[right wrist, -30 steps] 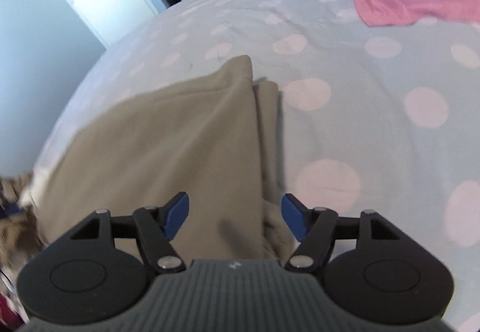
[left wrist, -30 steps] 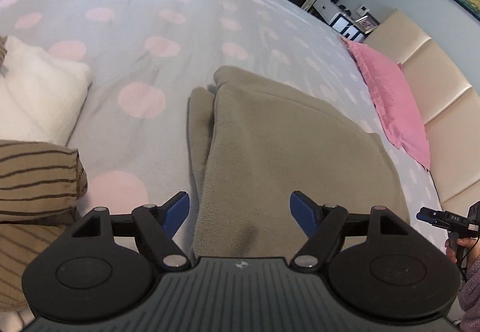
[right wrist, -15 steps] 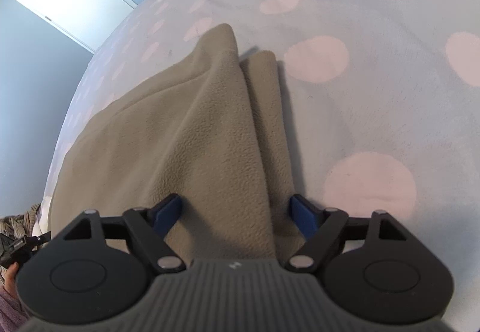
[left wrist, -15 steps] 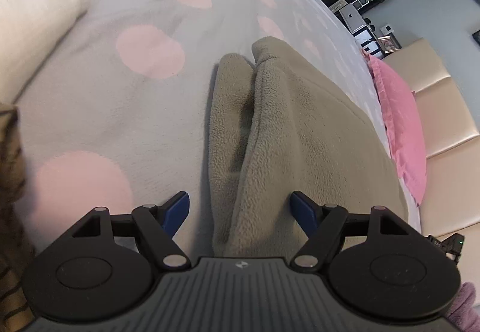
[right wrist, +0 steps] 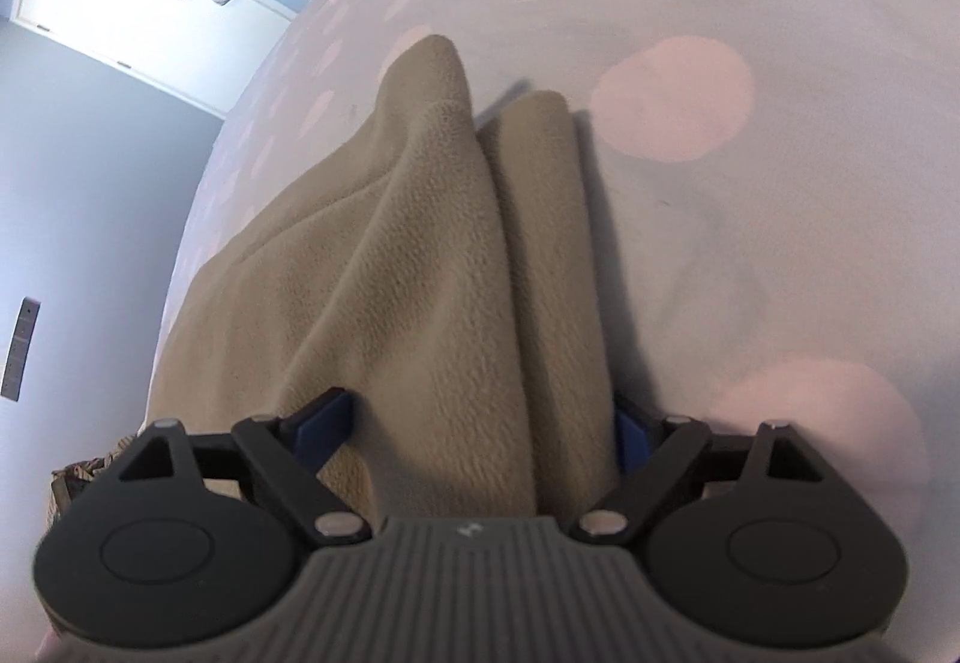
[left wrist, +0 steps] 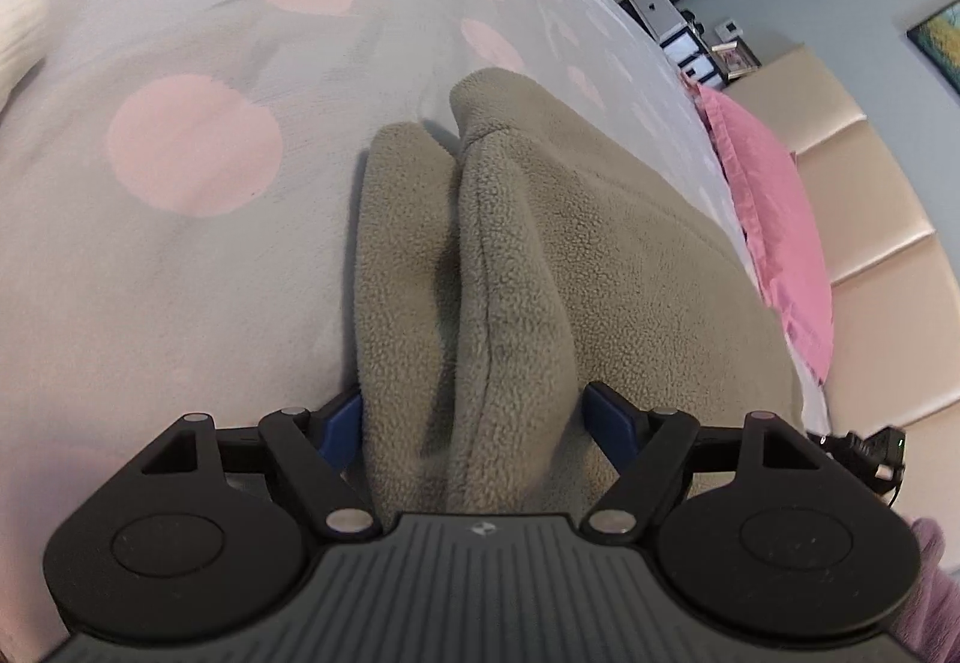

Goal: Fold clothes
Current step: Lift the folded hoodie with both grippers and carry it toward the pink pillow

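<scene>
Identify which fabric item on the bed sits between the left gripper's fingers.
The taupe fleece garment, bunched between the left gripper; the pink pillow and the white knit item lie well away from it.

Left gripper point(left wrist: 477, 417) apparently straddles the fleece garment's point(left wrist: 540, 267) folded edge.

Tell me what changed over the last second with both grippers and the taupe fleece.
Both grippers came down and forward onto the fleece garment. Its bunched edge now lies between the open jaws of the left gripper and the right gripper; neither has closed yet. The folded fleece stayed in place on the polka-dot bedspread, pink pillow unmoved.
</scene>
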Available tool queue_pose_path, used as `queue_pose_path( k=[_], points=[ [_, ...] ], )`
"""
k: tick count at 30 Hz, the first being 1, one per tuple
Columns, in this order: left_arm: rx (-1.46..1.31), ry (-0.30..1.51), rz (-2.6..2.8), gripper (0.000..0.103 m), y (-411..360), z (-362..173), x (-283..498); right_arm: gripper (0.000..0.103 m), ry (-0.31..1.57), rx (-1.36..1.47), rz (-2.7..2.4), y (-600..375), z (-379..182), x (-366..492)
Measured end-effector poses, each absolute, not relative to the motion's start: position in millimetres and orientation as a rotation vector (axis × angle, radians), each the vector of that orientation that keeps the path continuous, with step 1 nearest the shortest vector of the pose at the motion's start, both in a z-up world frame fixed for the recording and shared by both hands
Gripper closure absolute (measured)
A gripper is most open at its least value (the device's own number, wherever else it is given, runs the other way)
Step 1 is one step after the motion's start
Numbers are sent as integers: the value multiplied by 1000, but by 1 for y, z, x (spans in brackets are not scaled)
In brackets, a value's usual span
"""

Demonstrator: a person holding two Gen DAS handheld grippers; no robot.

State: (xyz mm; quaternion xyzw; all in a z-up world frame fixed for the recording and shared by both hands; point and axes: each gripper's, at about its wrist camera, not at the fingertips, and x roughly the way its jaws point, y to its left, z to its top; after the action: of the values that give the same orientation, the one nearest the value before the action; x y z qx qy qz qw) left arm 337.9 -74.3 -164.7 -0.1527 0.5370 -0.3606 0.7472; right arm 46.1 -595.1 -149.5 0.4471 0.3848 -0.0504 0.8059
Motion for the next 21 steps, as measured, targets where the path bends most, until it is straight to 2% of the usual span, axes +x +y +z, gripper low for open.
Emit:
queue_pose_path(
  k=[2,5,7,10,15,21],
  points=[
    [-314,1171,-798,34,-77,-164,339,16,812,952,-91,-595,-152,55],
    [-296,1158,-806,45,-78,-163,339,31,802,927,-75,-594,-155,63],
    [-295,1136,-809,53,-78,-162,335,45,797,919,-59,-595,-155,63],
    [-284,1112,-798,64,-80,-158,329,57,791,901,-53,-590,-150,64],
    [-235,1062,-771,75,-82,-144,315,68,787,814,-101,-575,-129,66],
    [-136,1008,-712,80,-91,-120,297,72,763,747,-156,-559,-99,58]
  ],
)
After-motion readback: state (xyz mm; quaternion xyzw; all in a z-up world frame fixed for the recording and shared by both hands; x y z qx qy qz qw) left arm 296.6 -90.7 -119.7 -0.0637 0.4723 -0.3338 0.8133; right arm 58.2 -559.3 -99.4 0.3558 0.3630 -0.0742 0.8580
